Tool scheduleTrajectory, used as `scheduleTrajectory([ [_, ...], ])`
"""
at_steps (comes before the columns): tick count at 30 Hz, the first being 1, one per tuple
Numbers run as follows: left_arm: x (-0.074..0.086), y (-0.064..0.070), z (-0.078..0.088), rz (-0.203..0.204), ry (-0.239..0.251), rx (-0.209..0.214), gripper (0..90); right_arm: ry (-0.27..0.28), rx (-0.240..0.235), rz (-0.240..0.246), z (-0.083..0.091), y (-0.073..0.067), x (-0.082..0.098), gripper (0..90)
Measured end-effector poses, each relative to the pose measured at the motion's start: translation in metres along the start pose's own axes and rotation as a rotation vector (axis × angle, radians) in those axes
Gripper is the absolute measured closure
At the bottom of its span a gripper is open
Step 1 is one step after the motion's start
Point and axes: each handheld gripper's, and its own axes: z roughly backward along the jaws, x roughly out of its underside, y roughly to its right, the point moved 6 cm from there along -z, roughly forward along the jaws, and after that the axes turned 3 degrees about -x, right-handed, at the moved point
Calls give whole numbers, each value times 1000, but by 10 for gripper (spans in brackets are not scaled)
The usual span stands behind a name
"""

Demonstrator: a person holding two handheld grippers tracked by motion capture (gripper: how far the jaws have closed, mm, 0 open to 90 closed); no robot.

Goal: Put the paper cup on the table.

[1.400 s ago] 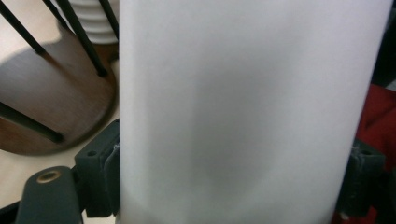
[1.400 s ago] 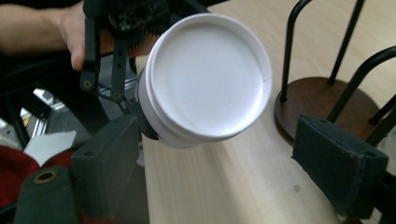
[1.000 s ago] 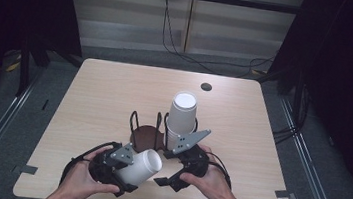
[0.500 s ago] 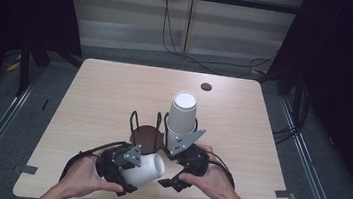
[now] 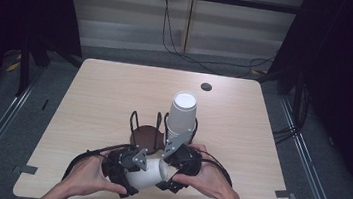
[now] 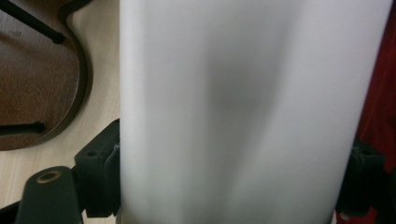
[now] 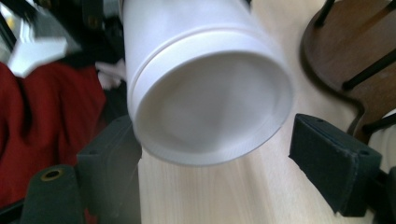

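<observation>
A white paper cup (image 5: 148,176) lies on its side just above the table's front edge. My left gripper (image 5: 137,173) is shut on it. In the left gripper view the cup's wall (image 6: 233,93) spans the gap between both black pads (image 6: 100,179). My right gripper (image 5: 169,171) stands open at the cup's base end. In the right gripper view the recessed bottom of the cup (image 7: 205,93) faces the camera. The left pad (image 7: 112,149) sits close beside the cup, while the right pad (image 7: 331,154) is clearly apart from it.
A wire cup holder on a dark wooden base (image 5: 145,136) stands just beyond the grippers. A stack of upturned white cups (image 5: 182,115) fills its right ring. A small dark disc (image 5: 206,87) lies near the table's far edge. A red garment (image 7: 42,116) is near the left gripper.
The cup in my left gripper has edged slightly to the right, toward the right gripper. Nothing else has visibly moved.
</observation>
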Motion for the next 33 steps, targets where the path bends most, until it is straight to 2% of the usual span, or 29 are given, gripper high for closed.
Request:
scheduleTrajectory([
  [3, 1, 0, -3, -8, -8, 7, 164, -41, -12, 8, -5, -5, -2, 179],
  [7, 2, 3, -4, -18, -10, 6, 164, -62, -32, 33, -12, -2, -4, 154],
  [9, 1, 4, -4, -11, 5, 10, 163, -85, -55, 11, -13, -4, -3, 158],
  [11, 1, 6, -5, -21, -7, 16, 162, -66, -79, 17, -14, -7, -3, 159],
  [13, 1, 6, -7, -20, -9, 24, 162, -54, -77, 26, -14, -7, -3, 159],
  [16, 0, 9, -5, -22, -5, 38, 160, -56, -76, 7, -14, -7, -3, 159],
  [18, 0, 9, -3, -29, -9, 34, 160, -59, -84, 14, -14, -8, -3, 158],
  [19, -1, 10, -3, -30, -10, 33, 160, -51, -96, 34, -15, -8, -4, 158],
  [22, -2, 11, -3, -35, -11, 41, 160, -59, -116, 33, -17, -13, -5, 158],
  [28, -4, 12, -6, -39, -11, 39, 159, -48, -128, 41, -19, -15, -8, 172],
  [33, -4, 15, -7, -41, -15, 58, 159, -44, -128, 41, -18, -16, -9, 186],
])
